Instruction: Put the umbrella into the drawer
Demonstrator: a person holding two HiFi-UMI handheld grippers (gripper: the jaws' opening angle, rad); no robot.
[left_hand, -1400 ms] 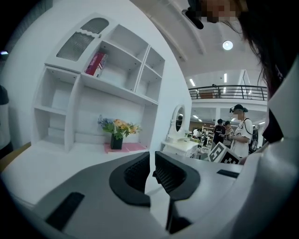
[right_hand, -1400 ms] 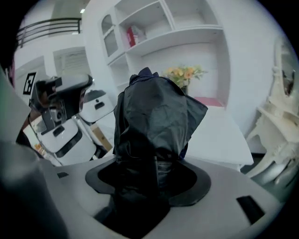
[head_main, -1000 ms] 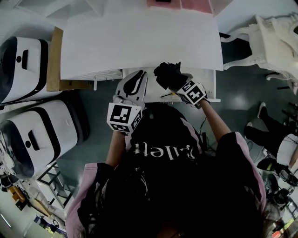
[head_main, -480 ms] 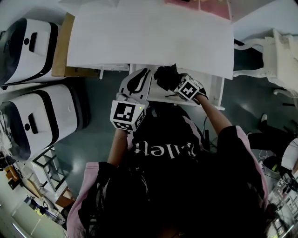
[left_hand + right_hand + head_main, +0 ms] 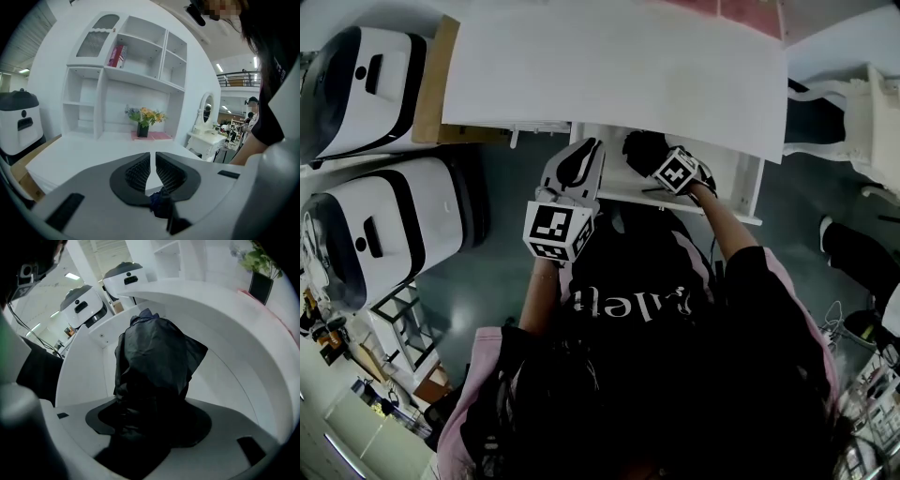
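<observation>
Right tongs (image 5: 150, 420) clamped on the folded umbrella (image 5: 157, 357), low in the pulled-out drawer (image 5: 727, 176); left tongs (image 5: 153, 169) together, empty (idle alongside); risk: loose fabric drapes over the drawer's edge and jams closing.

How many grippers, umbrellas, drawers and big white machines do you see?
Grippers: 2 (left gripper, right gripper)
Umbrella: 1
Drawer: 1
White machines: 2
Total: 6

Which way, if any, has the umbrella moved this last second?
Yes: the umbrella, in the right gripper, went slightly deeper into the drawer, from its front rail toward the desk.
</observation>
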